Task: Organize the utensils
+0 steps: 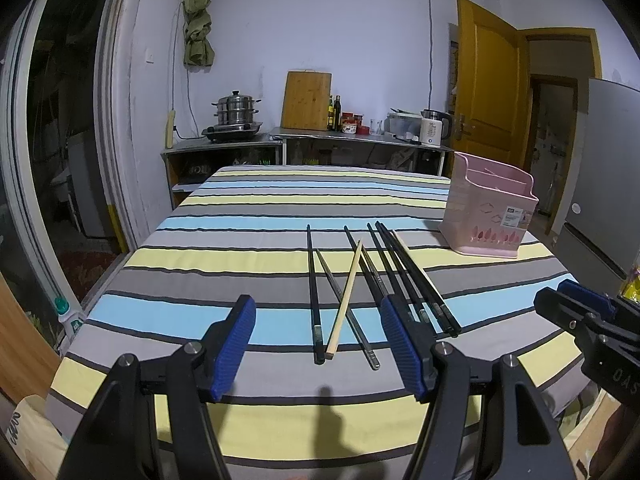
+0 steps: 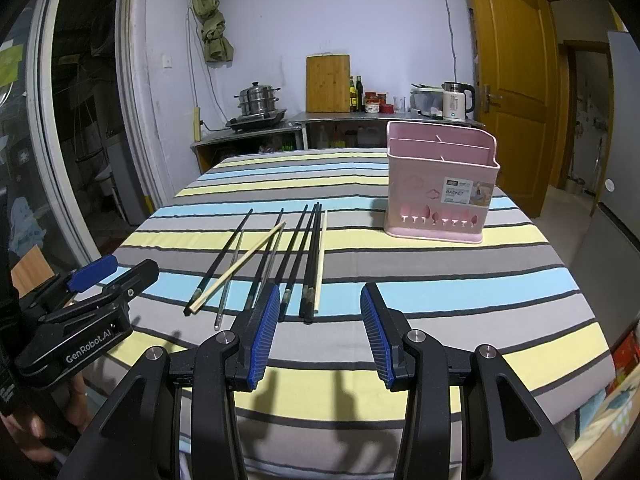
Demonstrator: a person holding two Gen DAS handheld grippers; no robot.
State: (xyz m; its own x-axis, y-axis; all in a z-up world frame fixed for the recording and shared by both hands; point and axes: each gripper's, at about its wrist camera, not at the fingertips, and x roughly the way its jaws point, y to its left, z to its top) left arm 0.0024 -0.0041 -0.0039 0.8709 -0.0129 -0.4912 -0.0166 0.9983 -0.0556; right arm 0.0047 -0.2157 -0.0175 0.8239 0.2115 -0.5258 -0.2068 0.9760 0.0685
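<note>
Several chopsticks lie side by side on the striped tablecloth [image 1: 240,236]: black ones [image 1: 313,292] [image 2: 310,256], metal ones [image 1: 344,304] and pale wooden ones [image 1: 345,300] [image 2: 240,266]. A pink utensil basket [image 1: 490,210] [image 2: 440,184] with compartments stands upright at the right, beyond the chopsticks. My left gripper [image 1: 318,344] is open and empty, hovering over the near ends of the chopsticks. My right gripper [image 2: 318,332] is open and empty, just short of the black chopsticks' near ends. Each gripper shows in the other's view: the right one [image 1: 576,308] at the edge, the left one [image 2: 108,276] likewise.
A kitchen counter [image 2: 360,118] stands behind the table with a steamer pot [image 2: 258,100], a cutting board [image 2: 328,82], bottles and a kettle [image 2: 456,102]. A wooden door [image 2: 512,72] is at the right, a glass sliding door [image 2: 80,120] at the left.
</note>
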